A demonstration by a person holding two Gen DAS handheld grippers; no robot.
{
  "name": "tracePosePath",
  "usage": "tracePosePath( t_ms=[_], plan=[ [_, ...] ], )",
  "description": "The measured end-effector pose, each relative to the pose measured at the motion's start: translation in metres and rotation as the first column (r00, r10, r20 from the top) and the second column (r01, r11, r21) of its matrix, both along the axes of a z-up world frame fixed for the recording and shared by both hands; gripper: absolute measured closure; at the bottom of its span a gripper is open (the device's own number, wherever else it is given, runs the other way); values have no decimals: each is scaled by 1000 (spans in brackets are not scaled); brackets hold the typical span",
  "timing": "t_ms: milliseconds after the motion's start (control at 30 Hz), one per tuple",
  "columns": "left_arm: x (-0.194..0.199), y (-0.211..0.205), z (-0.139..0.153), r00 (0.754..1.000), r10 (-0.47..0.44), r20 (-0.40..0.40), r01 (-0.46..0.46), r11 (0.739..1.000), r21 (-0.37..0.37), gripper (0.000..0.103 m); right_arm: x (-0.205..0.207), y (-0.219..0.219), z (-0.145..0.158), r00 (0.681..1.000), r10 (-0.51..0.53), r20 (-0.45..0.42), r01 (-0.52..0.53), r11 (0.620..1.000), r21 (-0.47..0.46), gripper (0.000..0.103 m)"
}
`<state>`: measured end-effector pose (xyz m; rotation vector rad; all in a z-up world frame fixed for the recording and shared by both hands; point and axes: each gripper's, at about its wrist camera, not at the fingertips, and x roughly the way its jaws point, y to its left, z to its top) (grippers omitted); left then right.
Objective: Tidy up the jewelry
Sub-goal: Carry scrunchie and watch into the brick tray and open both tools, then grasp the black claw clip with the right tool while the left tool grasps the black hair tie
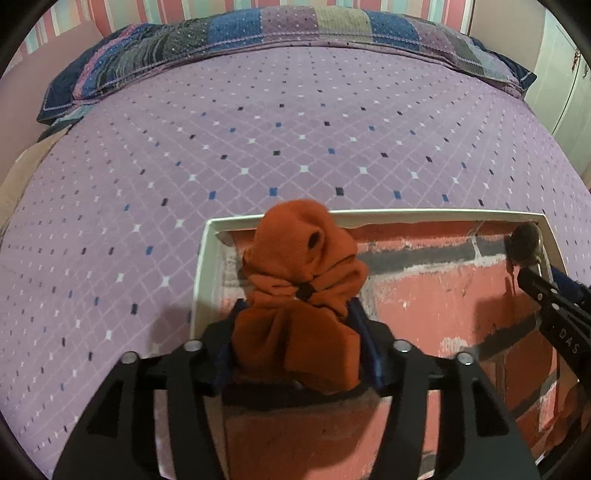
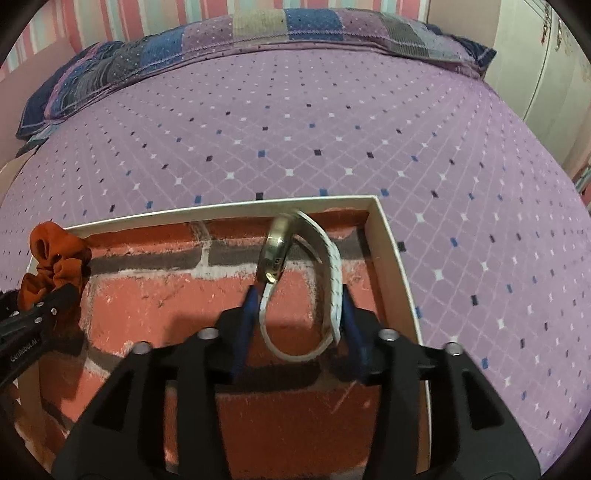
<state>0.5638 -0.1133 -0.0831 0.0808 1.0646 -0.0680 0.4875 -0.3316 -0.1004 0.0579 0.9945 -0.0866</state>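
- "DAS" reads on the right tool's [image 1: 532, 275] arm at the right edge of the left view; "GenRobot.AI" on the left tool's [image 2: 75, 291] arm at the left edge of the right view.
- Left tool [image 1: 295, 314]: half spread, orange scrunchie [image 1: 299, 295] between its blue fingers [image 1: 364, 325]; grip unclear.
- Right tool [image 2: 297, 314]: half spread around the white-strapped watch [image 2: 295, 277]; the strap touches one finger.
- Both lie in the brick-print tray [image 2: 391, 251] on the purple bed [image 1: 258, 147].
- Patchwork pillows [image 1: 258, 33] along the top.
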Motion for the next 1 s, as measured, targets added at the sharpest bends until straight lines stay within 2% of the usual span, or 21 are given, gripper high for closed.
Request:
tracePosePath(
  t_ms=[67,233,300,400,433,667,800,1000],
  plan=[
    [-5,2,4,1000,4,-1,-4,1000,-13,39,-8,-1,7,1000,9,17,-8,1000,-6,40],
    [-31,7,16,1000,-8,9,8,999,-43,30,-35,-10,25,997,15,81,-18,999,47,10],
    [-42,10,22,1000,-16,21,17,999,-49,28,-53,-12,36,994,8,108,-11,1000,26,5],
    [-70,21,35,999,-22,43,24,998,-55,26,-77,-18,50,989,2,145,-3,1000,8,4],
    [-79,26,39,998,-23,53,26,998,-63,22,-85,-21,53,989,-2,151,0,1000,12,4],
    [-151,74,80,988,-23,155,38,995,-91,14,-150,-42,77,983,-28,180,29,1000,-2,4],
    [-192,102,103,975,-18,222,32,998,-60,10,-191,-49,88,981,-54,188,57,998,-12,4],
    [-238,133,112,970,-23,242,42,996,-74,9,-247,-49,93,971,-71,227,80,996,-29,4]
  ],
)
